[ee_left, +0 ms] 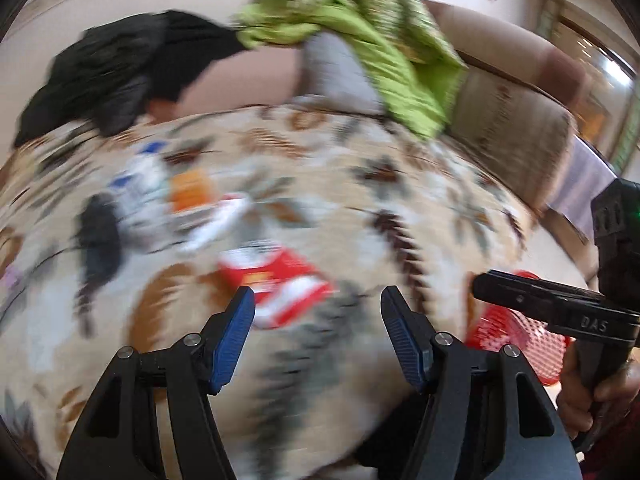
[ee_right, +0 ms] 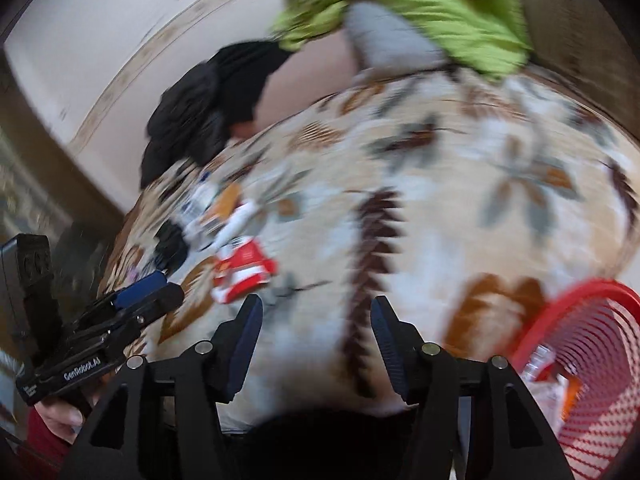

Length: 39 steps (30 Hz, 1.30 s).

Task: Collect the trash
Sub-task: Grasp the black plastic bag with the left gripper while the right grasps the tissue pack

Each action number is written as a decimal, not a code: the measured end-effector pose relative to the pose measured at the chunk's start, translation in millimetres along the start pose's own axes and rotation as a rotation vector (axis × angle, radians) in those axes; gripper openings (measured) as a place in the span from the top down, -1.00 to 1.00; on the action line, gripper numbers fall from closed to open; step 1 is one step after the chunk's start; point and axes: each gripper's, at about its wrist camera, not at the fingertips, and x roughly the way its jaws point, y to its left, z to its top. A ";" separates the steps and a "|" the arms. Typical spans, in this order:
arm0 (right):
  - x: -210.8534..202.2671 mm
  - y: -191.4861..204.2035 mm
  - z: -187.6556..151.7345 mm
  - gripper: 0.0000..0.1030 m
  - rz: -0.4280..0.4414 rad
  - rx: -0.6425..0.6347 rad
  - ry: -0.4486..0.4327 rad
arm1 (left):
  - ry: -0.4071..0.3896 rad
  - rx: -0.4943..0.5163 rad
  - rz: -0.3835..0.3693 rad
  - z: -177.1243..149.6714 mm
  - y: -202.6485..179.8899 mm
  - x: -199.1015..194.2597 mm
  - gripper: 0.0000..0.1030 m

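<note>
Both views are motion-blurred. A red and white wrapper (ee_left: 276, 276) lies on the patterned bedspread (ee_left: 360, 200) just ahead of my left gripper (ee_left: 318, 304), which is open and empty. Farther left lie an orange packet (ee_left: 191, 190), white wrappers (ee_left: 216, 220) and a black item (ee_left: 100, 240). My right gripper (ee_right: 316, 312) is open and empty above the bedspread (ee_right: 440, 220); the red and white wrapper (ee_right: 242, 272) lies ahead to its left. A red mesh basket (ee_right: 580, 360) with some trash inside sits at the lower right, and also shows in the left wrist view (ee_left: 516, 336).
A black garment (ee_left: 120, 68) and a green cloth (ee_left: 360, 36) over a grey pillow (ee_left: 336, 68) lie at the far side of the bed. A padded headboard (ee_left: 512, 116) stands at the right. The other gripper shows at each view's edge.
</note>
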 end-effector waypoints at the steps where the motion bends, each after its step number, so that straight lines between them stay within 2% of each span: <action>1: 9.0 8.8 3.6 -0.28 0.009 -0.016 0.014 | -0.004 -0.024 0.022 -0.5 14.4 -2.8 -0.25; 3: 31.6 28.8 11.3 -0.44 0.032 -0.045 0.053 | -0.020 -0.075 0.077 -2.5 45.6 -9.1 -0.25; 6: 66.9 49.1 20.0 -0.52 0.038 -0.080 0.106 | -0.043 -0.189 0.153 -4.2 97.6 -17.1 -0.28; 10: 110.3 57.0 30.6 -0.52 -0.001 -0.081 0.171 | -0.048 -0.286 0.194 -3.0 140.4 -17.1 -0.35; 13: 127.7 56.5 41.5 -0.55 -0.013 -0.067 0.136 | -0.050 -0.356 0.199 5.1 168.5 -10.8 -0.42; 15: 144.0 54.1 40.4 -0.55 -0.056 -0.059 0.159 | -0.048 -0.392 0.193 11.9 176.7 -4.2 -0.43; 19: 159.4 55.0 40.4 -0.55 -0.036 -0.040 0.212 | -0.020 -0.404 0.208 37.9 190.0 30.1 -0.51; 22: 166.2 63.2 37.8 -0.54 -0.054 -0.086 0.232 | 0.016 -0.370 0.278 48.3 192.5 59.7 -0.54; 23: 166.9 67.6 36.2 -0.50 -0.060 -0.111 0.234 | 0.026 -0.375 0.284 48.6 195.3 69.5 -0.54; 24: 167.2 70.6 34.9 -0.27 -0.057 -0.127 0.237 | 0.040 -0.388 0.296 47.0 199.1 79.1 -0.54; 25: 169.4 73.8 33.3 -0.15 -0.053 -0.144 0.248 | 0.039 -0.396 0.314 44.3 202.0 84.1 -0.53; 26: 169.5 75.1 32.6 -0.13 -0.059 -0.154 0.241 | 0.032 -0.398 0.323 41.3 205.2 87.9 -0.49; 27: 168.3 75.4 32.9 0.12 -0.048 -0.156 0.232 | 0.031 -0.395 0.311 38.5 206.5 90.9 -0.39; 28: 166.3 75.2 33.3 0.19 -0.022 -0.151 0.222 | 0.033 -0.395 0.275 36.4 206.3 92.4 -0.10; 29: 164.3 75.1 33.8 0.22 -0.012 -0.148 0.204 | 0.025 -0.392 0.265 36.4 204.7 90.6 -0.04; 31: 161.3 74.8 35.1 0.36 0.000 -0.140 0.179 | -0.006 -0.339 0.313 35.8 193.7 82.4 0.14; 33: 158.5 76.0 35.4 0.52 0.010 -0.138 0.162 | -0.014 -0.320 0.323 32.6 186.8 76.2 0.21; 38: 149.5 80.8 34.9 0.63 0.053 -0.143 0.121 | -0.027 -0.314 0.297 23.2 174.3 50.1 0.24; 39: 147.7 82.4 33.4 0.77 0.075 -0.149 0.128 | -0.038 -0.314 0.279 19.5 168.6 39.3 0.24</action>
